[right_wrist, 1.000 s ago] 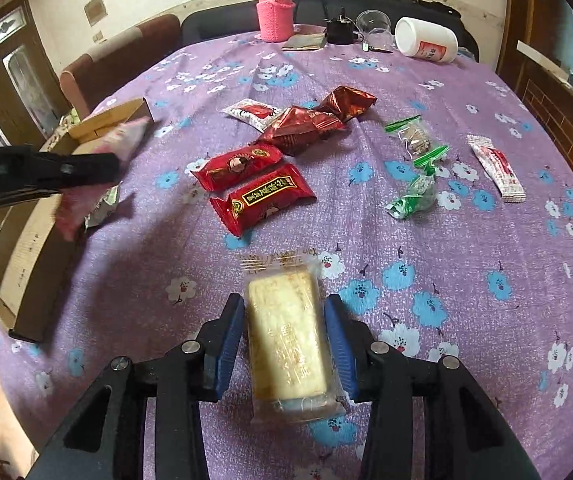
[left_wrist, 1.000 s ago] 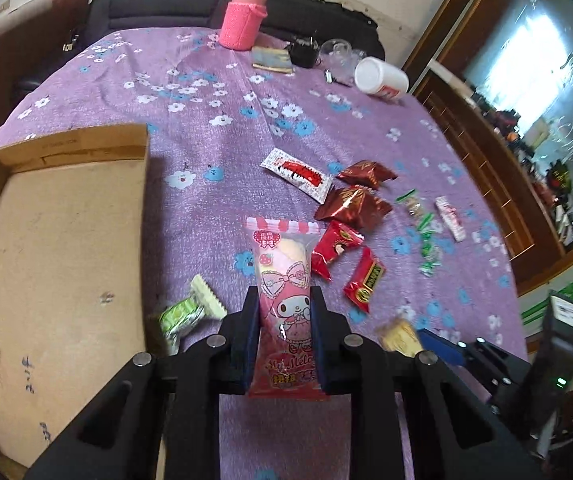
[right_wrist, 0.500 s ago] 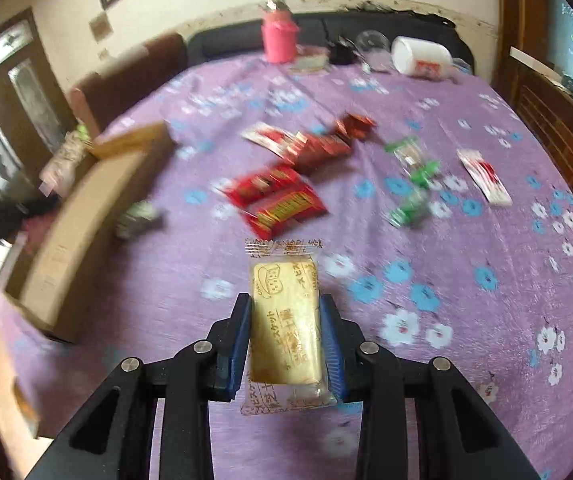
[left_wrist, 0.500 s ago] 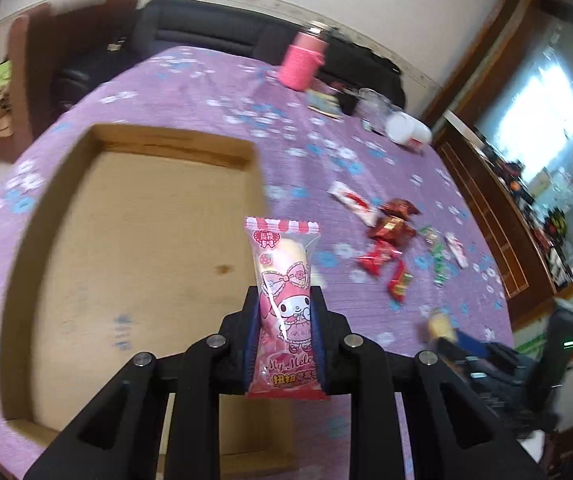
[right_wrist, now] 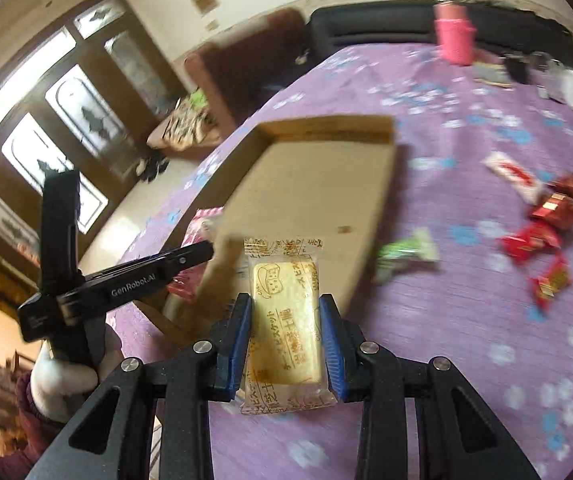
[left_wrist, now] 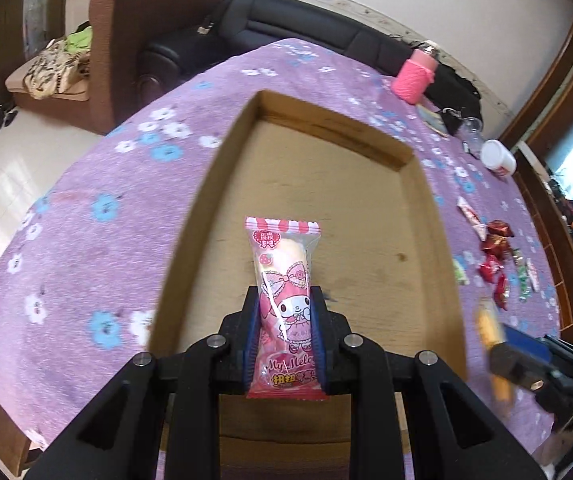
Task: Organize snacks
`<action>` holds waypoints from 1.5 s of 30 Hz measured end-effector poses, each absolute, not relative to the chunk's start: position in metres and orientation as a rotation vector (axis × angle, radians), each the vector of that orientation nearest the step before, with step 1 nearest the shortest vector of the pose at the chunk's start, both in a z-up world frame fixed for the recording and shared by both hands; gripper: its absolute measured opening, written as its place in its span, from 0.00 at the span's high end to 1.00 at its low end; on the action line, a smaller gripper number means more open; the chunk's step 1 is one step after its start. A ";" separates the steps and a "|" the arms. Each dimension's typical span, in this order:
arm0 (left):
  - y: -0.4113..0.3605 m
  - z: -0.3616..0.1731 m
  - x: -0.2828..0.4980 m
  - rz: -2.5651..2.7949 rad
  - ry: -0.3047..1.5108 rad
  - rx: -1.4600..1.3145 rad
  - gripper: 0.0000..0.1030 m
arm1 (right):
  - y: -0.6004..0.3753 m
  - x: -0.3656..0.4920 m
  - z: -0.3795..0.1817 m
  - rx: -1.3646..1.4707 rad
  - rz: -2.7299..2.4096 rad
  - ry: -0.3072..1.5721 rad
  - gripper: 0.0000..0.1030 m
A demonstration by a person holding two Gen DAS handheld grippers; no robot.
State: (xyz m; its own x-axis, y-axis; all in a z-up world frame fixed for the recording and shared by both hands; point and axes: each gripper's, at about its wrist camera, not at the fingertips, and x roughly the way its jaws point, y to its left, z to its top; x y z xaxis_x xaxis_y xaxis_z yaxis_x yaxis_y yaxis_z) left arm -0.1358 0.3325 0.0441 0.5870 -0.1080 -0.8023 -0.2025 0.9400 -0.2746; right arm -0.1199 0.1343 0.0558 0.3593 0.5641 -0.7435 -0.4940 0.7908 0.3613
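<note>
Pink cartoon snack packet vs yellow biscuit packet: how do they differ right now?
The pink cartoon-printed snack packet is opaque pink with a striped top; the clear-wrapped yellow biscuit packet shows a pale bar. The pink one, in the left gripper, sits over the cardboard tray; the biscuit, in the right gripper, is nearer its edge. Both are clamped.

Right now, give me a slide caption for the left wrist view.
Left gripper holds a pink cartoon snack packet above the empty cardboard box on the purple floral tablecloth.
</note>
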 end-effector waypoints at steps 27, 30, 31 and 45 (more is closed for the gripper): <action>0.341 0.092 -0.186 -0.005 0.759 -0.500 0.19 | 0.060 -0.049 0.028 0.281 0.412 1.028 0.62; 0.336 0.088 -0.184 -0.011 0.781 -0.505 0.19 | 0.064 -0.039 0.018 0.302 0.418 1.050 0.62; 0.335 0.088 -0.184 -0.014 0.785 -0.505 0.19 | 0.068 -0.036 0.016 0.302 0.422 1.054 0.62; 0.290 0.088 -0.178 -0.099 0.808 -0.442 0.19 | 0.070 -0.041 0.006 0.287 0.438 1.088 0.79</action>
